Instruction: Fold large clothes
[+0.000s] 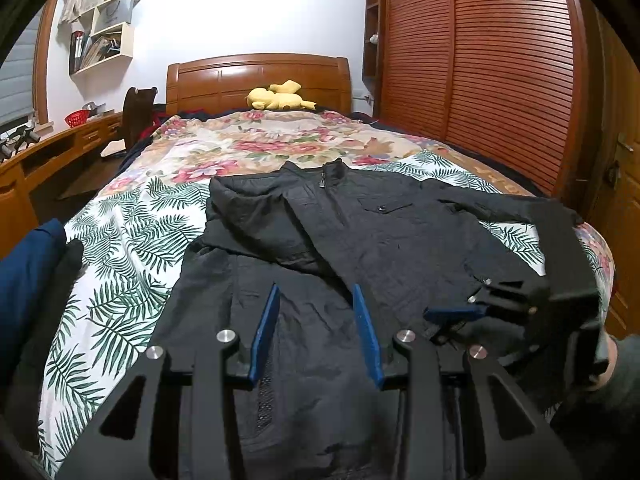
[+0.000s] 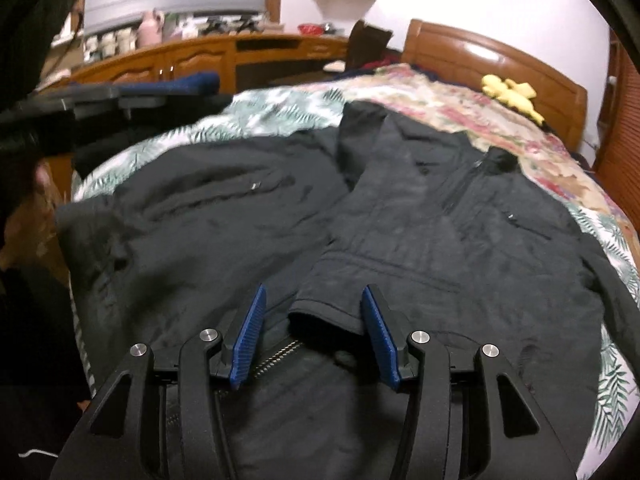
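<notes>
A large black jacket (image 1: 360, 236) lies spread on the bed, collar toward the headboard, with one sleeve folded across its front. My left gripper (image 1: 316, 292) is open and empty, hovering over the jacket's lower part. My right gripper (image 2: 314, 296) is open over the jacket (image 2: 224, 216), its blue pads either side of the folded sleeve's cuff (image 2: 332, 312), not closed on it. The right gripper also shows in the left wrist view (image 1: 452, 316), low over the jacket's right side. The left gripper shows blurred at the left edge of the right wrist view (image 2: 100, 100).
The bed (image 1: 132, 240) has a leaf and flower print cover. A yellow plush toy (image 1: 280, 98) lies by the wooden headboard (image 1: 260, 76). Dark blue clothes (image 1: 28, 272) sit at the bed's left edge. A wooden desk (image 1: 48, 152) stands left, a slatted wardrobe (image 1: 500, 60) right.
</notes>
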{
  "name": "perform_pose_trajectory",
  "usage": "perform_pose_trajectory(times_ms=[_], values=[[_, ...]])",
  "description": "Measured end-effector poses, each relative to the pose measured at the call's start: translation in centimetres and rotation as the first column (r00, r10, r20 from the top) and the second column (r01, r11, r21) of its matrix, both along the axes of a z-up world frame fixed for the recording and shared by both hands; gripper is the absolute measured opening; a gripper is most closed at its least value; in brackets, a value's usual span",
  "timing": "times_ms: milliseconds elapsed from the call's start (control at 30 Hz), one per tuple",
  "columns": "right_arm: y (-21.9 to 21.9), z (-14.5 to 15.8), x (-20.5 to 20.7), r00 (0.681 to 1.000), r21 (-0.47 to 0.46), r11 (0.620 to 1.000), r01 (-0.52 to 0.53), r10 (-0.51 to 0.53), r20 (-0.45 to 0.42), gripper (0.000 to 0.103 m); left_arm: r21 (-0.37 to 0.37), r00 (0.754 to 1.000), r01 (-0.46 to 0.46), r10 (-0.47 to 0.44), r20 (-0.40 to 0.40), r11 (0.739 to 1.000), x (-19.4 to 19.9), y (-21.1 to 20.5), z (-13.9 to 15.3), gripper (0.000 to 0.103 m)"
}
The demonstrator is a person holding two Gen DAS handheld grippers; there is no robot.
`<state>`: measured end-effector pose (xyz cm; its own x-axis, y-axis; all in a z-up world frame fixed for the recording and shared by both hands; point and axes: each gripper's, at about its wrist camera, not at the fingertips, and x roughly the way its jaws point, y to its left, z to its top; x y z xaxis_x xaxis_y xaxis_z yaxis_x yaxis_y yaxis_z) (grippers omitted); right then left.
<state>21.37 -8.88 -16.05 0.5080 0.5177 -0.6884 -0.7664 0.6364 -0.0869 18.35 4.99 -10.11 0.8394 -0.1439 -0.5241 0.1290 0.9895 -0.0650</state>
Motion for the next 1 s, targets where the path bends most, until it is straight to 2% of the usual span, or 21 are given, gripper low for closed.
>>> perform_pose_trajectory(times_ms=[167, 267, 333, 400, 467, 600, 700, 867, 1000], values=[[0.3, -1.1, 1.1, 0.998, -0.03, 0.999, 0.042, -0.043, -0.04, 0.051, 0.002, 1.0, 0.0, 0.0, -0.002, 1.0, 0.1, -0.1, 0.0, 0.037], [-0.2, -1.3, 1.9, 0.996, -0.028, 0.998, 0.063, -0.065, -0.065, 0.043, 0.002, 1.0, 0.001, -0.001, -0.002, 1.0, 0.0, 0.0, 0.0, 0.037], [-0.2, -1.4, 1.9, 0.996, -0.039, 0.998, 0.059, -0.061, -0.062, 0.034, 0.001, 1.0, 0.002, -0.002, -0.003, 1.0, 0.1, 0.0, 0.0, 0.037], [-0.1, -1.3, 1.7, 0.997, -0.036, 0.998, 0.052, -0.054, -0.06, 0.009, 0.002, 1.0, -0.002, 0.002, 0.001, 1.0, 0.0, 0.0, 0.0, 0.037], [-0.3, -0.8, 1.5, 0.996, -0.025, 0.998, 0.063, -0.064, -0.054, 0.005, 0.002, 1.0, 0.001, -0.001, 0.004, 1.0, 0.0, -0.1, 0.0, 0.037], [-1.4, 1.1, 0.9, 0.997, 0.033, 0.996, 0.08, -0.08, -0.017, 0.003, 0.003, 1.0, 0.005, -0.005, 0.013, 1.0, -0.3, 0.0, 0.1, 0.037], [-2.9, 3.6, 0.4, 0.994, 0.113, 0.988, 0.103, -0.106, 0.022, 0.003, 0.007, 1.0, 0.005, -0.005, 0.014, 1.0, -0.4, -0.1, 0.1, 0.037], [-6.2, 8.0, 0.0, 0.98, 0.244, 0.958, 0.151, -0.177, 0.087, 0.003, 0.009, 1.0, 0.006, -0.006, 0.012, 1.0, -0.4, -0.1, 0.1, 0.037], [-8.2, 9.5, 0.3, 0.967, 0.281, 0.94, 0.193, -0.231, 0.109, 0.003, 0.02, 1.0, 0.01, -0.01, 0.005, 1.0, -0.4, -0.2, -0.1, 0.037]])
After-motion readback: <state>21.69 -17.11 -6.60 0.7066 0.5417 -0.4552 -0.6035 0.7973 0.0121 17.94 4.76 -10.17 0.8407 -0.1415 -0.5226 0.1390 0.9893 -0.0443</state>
